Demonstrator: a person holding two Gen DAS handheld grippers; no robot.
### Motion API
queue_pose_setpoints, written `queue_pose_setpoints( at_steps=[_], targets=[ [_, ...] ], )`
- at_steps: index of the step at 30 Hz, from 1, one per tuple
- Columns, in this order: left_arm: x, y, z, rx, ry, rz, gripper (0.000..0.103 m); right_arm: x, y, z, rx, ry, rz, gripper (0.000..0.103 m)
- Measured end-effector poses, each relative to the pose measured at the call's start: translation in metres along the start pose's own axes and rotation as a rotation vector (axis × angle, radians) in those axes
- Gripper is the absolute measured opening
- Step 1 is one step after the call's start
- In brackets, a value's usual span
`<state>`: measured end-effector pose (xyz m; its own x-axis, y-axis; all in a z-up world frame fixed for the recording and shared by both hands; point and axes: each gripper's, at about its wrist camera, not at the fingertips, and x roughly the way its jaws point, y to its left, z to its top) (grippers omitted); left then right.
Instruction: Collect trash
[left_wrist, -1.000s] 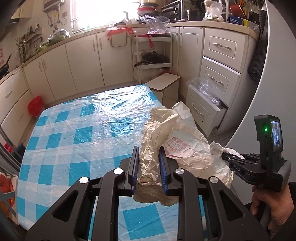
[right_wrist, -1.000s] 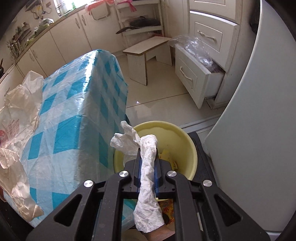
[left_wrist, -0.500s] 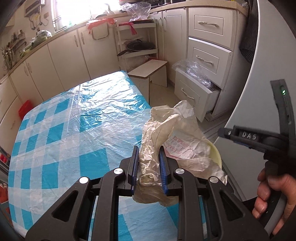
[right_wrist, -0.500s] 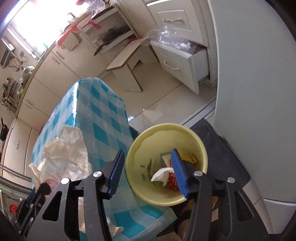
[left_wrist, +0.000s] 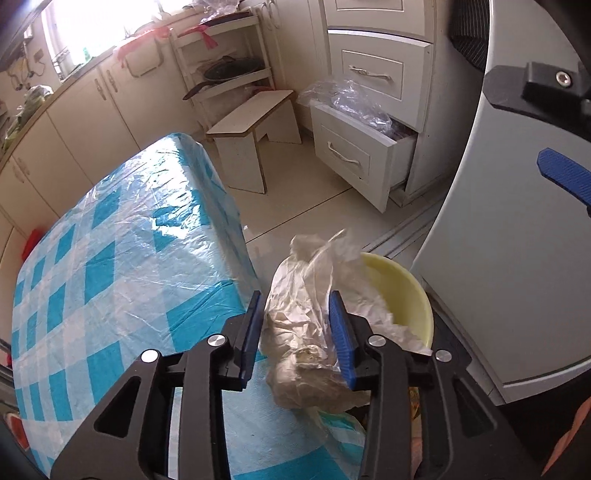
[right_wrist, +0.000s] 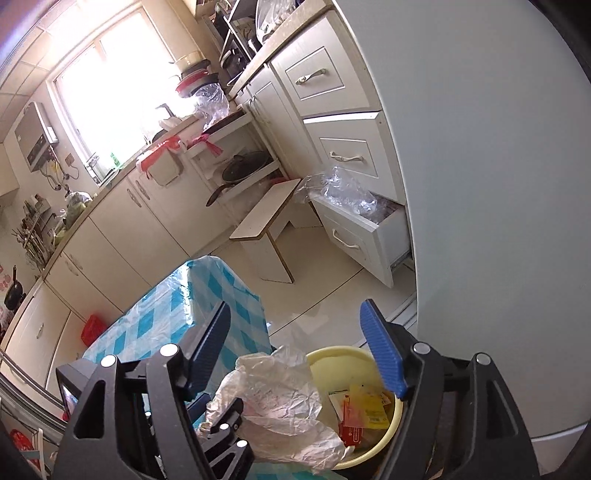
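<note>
Your left gripper has just been opening; its fingers are spread around the crumpled plastic bag, over the yellow bin's near rim beside the counter. Your right gripper, also just opening, holds nothing.

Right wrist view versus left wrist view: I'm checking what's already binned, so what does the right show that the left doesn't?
Only the right wrist view looks into the yellow bin and shows red and yellow wrappers already inside. Its own right gripper is open and empty; its jaws have just been opening.

Only the left wrist view shows the left gripper with its jaws around the crumpled bag; its jaws have just been opening too.

Both show the bag at the bin's rim, the checked table and the open drawer.
</note>
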<state>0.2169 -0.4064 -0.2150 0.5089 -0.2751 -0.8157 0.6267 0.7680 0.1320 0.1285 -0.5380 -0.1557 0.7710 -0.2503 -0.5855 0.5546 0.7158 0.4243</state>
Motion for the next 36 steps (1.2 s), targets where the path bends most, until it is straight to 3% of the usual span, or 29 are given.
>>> queue_pose_setpoints(
  at_steps=[2, 10, 17, 22, 27, 36],
  targets=[
    [-0.004, 0.002, 0.001, -0.008, -0.011, 0.002, 0.051, -0.001, -0.002, 0.003, 0.012, -0.005, 0.002, 0.072],
    [-0.039, 0.034, -0.005, -0.095, -0.053, -0.039, 0.065, -0.010, 0.001, 0.007, 0.013, -0.050, -0.022, 0.082],
    [-0.098, 0.086, -0.042, -0.211, -0.097, 0.003, 0.083, -0.018, 0.027, 0.001, -0.101, -0.039, -0.065, 0.087],
    [-0.143, 0.122, -0.073, -0.278, -0.123, 0.042, 0.089, -0.045, 0.069, -0.026, -0.312, -0.092, -0.054, 0.093],
    [-0.184, 0.149, -0.100, -0.317, -0.160, 0.082, 0.093, -0.076, 0.095, -0.067, -0.436, -0.090, 0.024, 0.095],
    [-0.242, 0.170, -0.139, -0.344, -0.209, 0.121, 0.095, -0.138, 0.134, -0.087, -0.472, -0.040, 0.078, 0.096]
  ],
)
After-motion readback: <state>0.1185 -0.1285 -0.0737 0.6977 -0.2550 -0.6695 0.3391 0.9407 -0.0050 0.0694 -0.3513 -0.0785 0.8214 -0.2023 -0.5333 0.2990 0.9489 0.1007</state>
